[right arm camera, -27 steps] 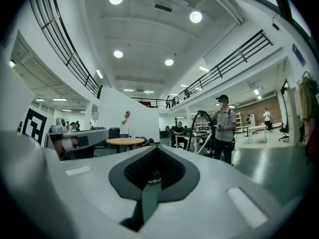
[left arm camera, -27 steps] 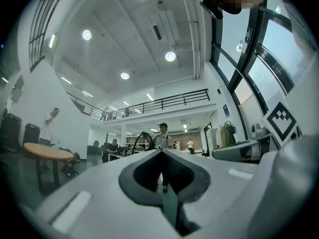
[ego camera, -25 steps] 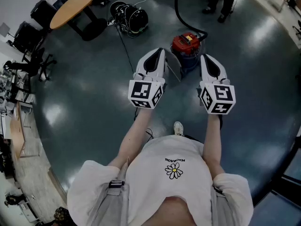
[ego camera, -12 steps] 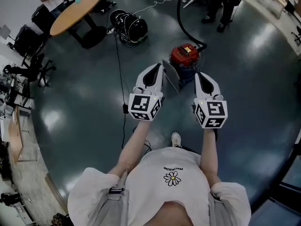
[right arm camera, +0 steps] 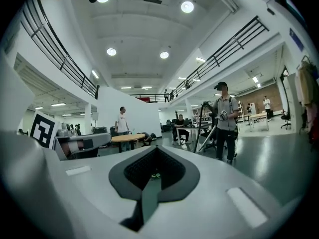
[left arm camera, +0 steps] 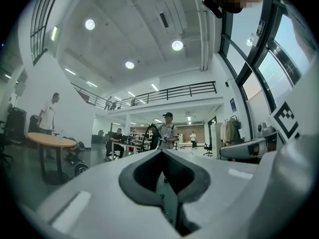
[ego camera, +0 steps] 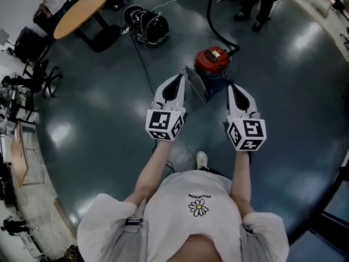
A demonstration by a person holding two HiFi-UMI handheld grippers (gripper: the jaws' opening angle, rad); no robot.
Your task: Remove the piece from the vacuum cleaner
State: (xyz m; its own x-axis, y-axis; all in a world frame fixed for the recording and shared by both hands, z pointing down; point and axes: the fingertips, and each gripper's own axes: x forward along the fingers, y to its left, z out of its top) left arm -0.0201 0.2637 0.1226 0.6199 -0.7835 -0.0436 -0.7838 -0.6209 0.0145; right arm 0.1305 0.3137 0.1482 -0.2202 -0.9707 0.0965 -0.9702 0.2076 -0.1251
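Left gripper [ego camera: 180, 79]: jaws pressed together, nothing between them; its own view [left arm camera: 162, 157] shows the dark pads meeting along a thin slit. Held out in front of the chest, tips forward.
Right gripper [ego camera: 233, 90]: jaws together too, empty; its own view [right arm camera: 153, 156] shows only a narrow strip of floor through the slit. Level with the left one, well apart from it.
Marker cubes: one at the near end of each gripper, left [ego camera: 164, 124], right [ego camera: 247, 134].
Vacuum [ego camera: 212, 60]: red top, dark blue body, standing on the floor [ego camera: 98, 124] ahead of the grippers. In the head view it sits between the two tips and a little beyond them. Neither gripper touches it.
Panel [ego camera: 196, 84]: flat grey piece standing on edge against the vacuum's near-left side, just beside the left tips in the head view. Whether it is fixed to the vacuum, cannot tell.
Hose [ego camera: 213, 15]: black, runs from the vacuum's top away to the far edge.
Shoe [ego camera: 202, 159]: white, on the floor below the grippers.
Table [ego camera: 82, 5]: round, orange top, far left; black bag [ego camera: 148, 21] beside it.
Bystander [right arm camera: 226, 121]: standing ahead, cap on, holding a long tube.
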